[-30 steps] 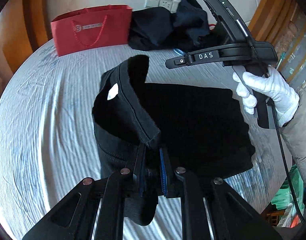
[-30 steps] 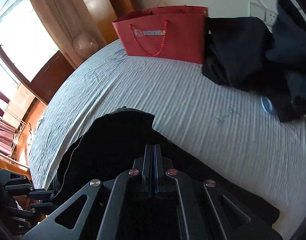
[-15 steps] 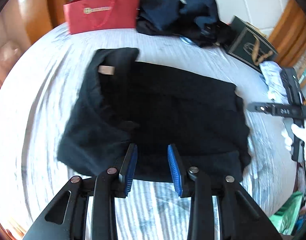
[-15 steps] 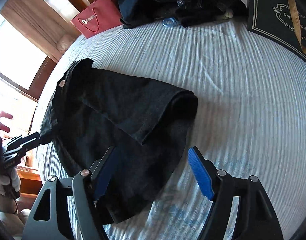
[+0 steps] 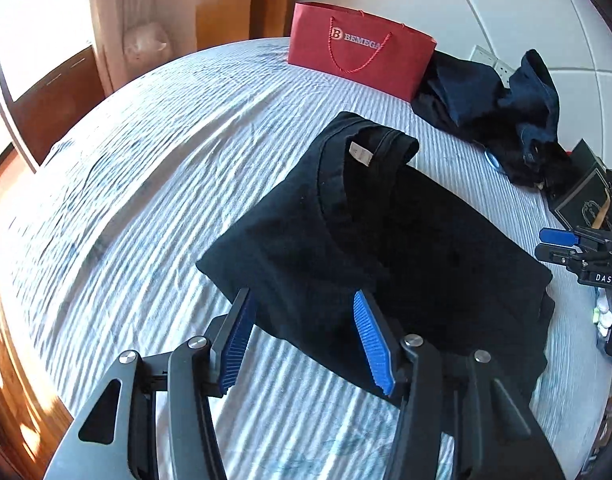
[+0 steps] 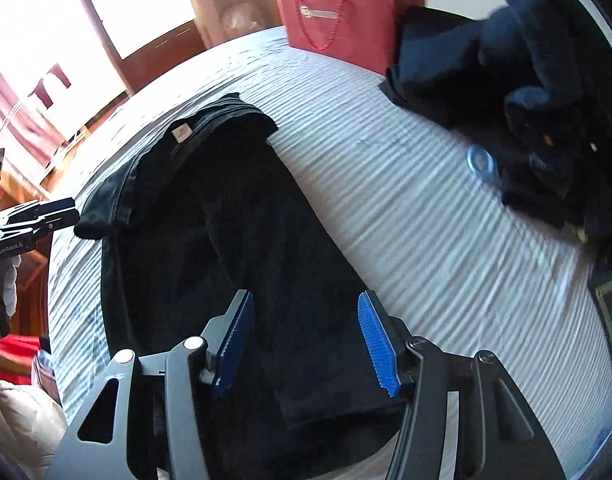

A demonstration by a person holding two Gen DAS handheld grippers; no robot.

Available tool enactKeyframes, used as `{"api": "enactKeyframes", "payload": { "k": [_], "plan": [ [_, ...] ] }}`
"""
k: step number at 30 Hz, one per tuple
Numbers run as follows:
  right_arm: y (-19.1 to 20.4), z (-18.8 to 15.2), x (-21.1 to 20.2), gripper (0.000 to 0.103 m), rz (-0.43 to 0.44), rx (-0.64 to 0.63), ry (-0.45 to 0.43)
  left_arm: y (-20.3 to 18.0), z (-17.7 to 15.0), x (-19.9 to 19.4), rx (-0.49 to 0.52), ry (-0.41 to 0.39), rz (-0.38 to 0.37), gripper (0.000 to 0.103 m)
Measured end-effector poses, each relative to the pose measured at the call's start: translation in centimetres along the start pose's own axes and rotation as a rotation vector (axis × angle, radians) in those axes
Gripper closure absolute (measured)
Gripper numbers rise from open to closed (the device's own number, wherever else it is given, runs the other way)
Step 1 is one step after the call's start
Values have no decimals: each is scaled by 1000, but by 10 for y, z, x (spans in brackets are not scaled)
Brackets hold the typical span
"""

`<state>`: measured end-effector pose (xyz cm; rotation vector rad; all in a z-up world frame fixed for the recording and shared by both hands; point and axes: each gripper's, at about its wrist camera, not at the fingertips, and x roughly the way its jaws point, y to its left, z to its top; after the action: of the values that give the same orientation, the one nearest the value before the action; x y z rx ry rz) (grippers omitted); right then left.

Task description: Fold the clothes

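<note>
A black T-shirt (image 5: 385, 240) lies folded on the white striped bed, collar and white neck label (image 5: 360, 156) toward the far end. It also shows in the right wrist view (image 6: 234, 240). My left gripper (image 5: 306, 340) is open and empty, just above the shirt's near left edge. My right gripper (image 6: 302, 340) is open and empty, over the shirt's near end. The right gripper shows at the right edge of the left wrist view (image 5: 557, 244). The left gripper shows at the left edge of the right wrist view (image 6: 46, 216).
A red paper bag (image 5: 357, 60) stands at the far end of the bed (image 5: 146, 160). A pile of dark clothes (image 5: 497, 120) lies to its right, with a blue ring (image 6: 479, 162) beside it. A dark box (image 5: 581, 192) lies at the right. A wooden window frame is at the left.
A second ago both grippers were shut on the shirt and held it up. They let go, opened wide and drew back; the shirt now lies folded on the bed.
</note>
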<state>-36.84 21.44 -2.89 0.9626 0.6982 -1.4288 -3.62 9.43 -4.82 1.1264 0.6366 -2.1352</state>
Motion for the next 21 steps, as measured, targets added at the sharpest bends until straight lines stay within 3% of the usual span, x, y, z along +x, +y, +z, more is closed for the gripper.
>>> {"api": "enactKeyframes", "payload": {
  "k": [5,10,16,19,20,21],
  "plan": [
    [-7,39,12,49,90,-196,-36,-46,-22,2,-160,-84,158,47],
    [-1,84,49,48,127,-353,-65,-83,-23,37,-188,-113,272,47],
    [17,121,106,42,212,-456,-79,-65,-15,65,-228,-145,433,47],
    [27,133,126,42,251,-475,-88,-60,-6,73,-224,-168,478,47],
    [30,135,132,43,258,-482,-84,-57,-3,76,-227,-169,486,47],
    [34,135,139,59,255,-490,-76,-54,-2,79,-230,-166,481,47]
  ]
}}
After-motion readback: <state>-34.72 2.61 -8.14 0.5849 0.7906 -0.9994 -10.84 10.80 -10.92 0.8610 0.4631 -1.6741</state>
